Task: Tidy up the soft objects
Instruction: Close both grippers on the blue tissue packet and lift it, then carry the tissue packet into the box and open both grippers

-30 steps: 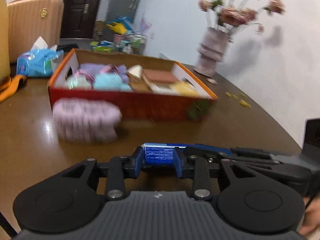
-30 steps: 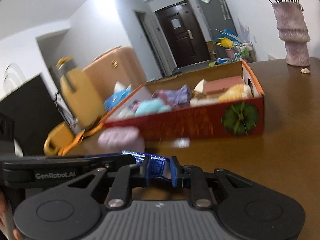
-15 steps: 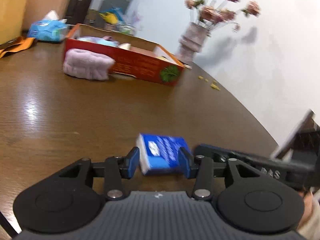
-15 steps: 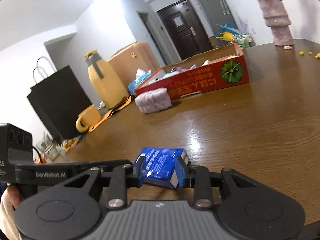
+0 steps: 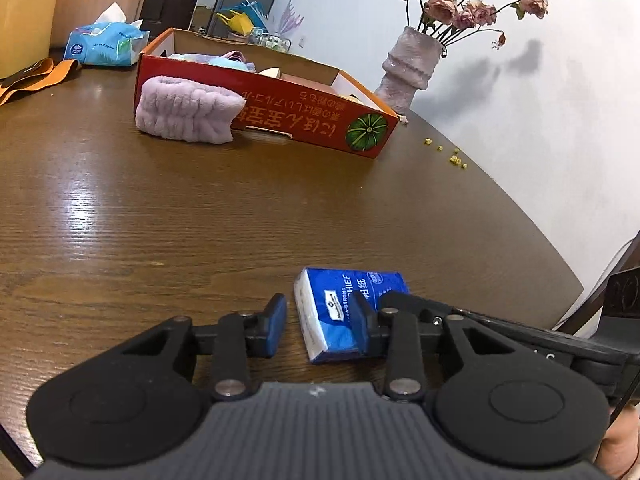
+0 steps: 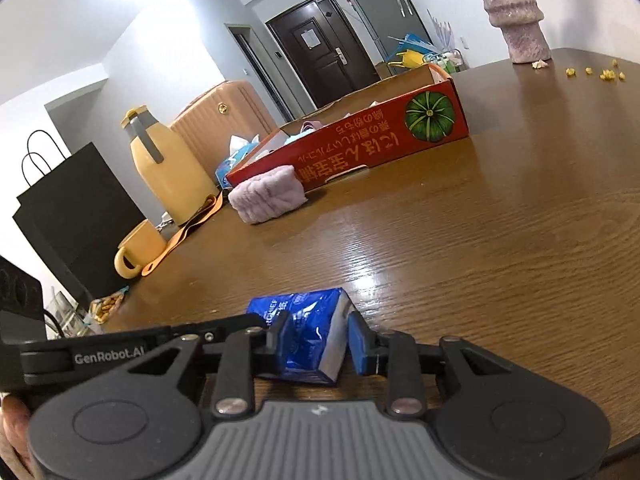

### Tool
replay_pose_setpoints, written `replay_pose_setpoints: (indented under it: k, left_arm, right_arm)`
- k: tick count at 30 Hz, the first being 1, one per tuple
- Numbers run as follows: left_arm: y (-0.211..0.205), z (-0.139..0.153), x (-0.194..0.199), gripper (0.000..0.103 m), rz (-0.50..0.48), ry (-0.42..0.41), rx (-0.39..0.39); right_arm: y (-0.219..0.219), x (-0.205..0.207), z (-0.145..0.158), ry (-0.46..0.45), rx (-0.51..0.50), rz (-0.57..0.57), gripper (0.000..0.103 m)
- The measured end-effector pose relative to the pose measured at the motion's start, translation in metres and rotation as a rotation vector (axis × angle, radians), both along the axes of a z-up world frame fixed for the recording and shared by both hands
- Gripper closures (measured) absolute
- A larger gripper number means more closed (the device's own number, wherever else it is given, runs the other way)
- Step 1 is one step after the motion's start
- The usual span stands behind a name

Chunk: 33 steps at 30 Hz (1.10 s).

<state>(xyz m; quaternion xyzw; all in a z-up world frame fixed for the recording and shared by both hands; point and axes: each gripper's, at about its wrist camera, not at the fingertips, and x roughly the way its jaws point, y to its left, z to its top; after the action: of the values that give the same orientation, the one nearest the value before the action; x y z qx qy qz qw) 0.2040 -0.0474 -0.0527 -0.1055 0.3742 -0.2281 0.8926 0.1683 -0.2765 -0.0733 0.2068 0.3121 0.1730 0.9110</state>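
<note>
Blue tissue pack (image 5: 346,312) flat on counter (image 5: 200,216) — left gripper (image 5: 318,326) and right gripper (image 6: 316,344) fingers just closing, both spread around pack, gaps visible.

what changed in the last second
Left gripper and right gripper drew back from the red box, bringing the blue tissue pack down to the table. Both jaws have just been closing, pack between them; the left's are not gripping it. Purple headband and box stayed put.
</note>
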Motion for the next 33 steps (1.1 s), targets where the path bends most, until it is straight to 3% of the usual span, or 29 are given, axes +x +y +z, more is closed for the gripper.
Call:
replay_pose_setpoints:
  k: [5, 7, 8, 12, 17, 21, 24, 28, 30, 33]
  left_arm:
    - [0.002, -0.002, 0.003, 0.069, -0.002, 0.014, -0.02]
    - [0.003, -0.002, 0.004, 0.078, -0.01, 0.018, -0.039]
    - [0.004, -0.002, 0.003, 0.078, -0.012, 0.017, -0.052]
    - [-0.001, -0.003, -0.005, 0.079, -0.005, -0.043, -0.029]
    - [0.0, -0.002, -0.003, 0.08, -0.001, -0.034, -0.05]
    - [0.001, 0.02, 0.008, 0.08, -0.019, -0.104, -0.078]
    - [-0.001, 0.049, 0.043, 0.08, -0.03, -0.167, -0.1]
    - [-0.014, 0.085, 0.123, 0.08, -0.028, -0.211, -0.101]
    - [-0.022, 0.097, 0.166, 0.08, -0.025, -0.223, -0.083]
    - [-0.032, 0.102, 0.238, 0.08, -0.009, -0.168, -0.074]
  right_arm:
    - [0.006, 0.002, 0.001, -0.008, -0.024, -0.018, 0.075]
    - [0.006, 0.003, 0.001, -0.007, -0.024, -0.014, 0.075]
    - [0.006, 0.003, 0.001, -0.007, -0.024, -0.013, 0.076]
    - [0.007, 0.003, 0.0, -0.025, -0.034, -0.016, 0.076]
    - [0.006, 0.005, 0.004, -0.03, -0.041, -0.009, 0.078]
    - [0.001, 0.014, 0.028, -0.1, -0.045, -0.006, 0.08]
    - [-0.002, 0.047, 0.058, -0.19, -0.069, -0.004, 0.081]
    - [-0.007, 0.122, 0.095, -0.26, -0.109, -0.019, 0.081]
    - [-0.012, 0.167, 0.108, -0.264, -0.118, -0.027, 0.081]
    - [-0.019, 0.238, 0.114, -0.208, -0.104, -0.032, 0.081]
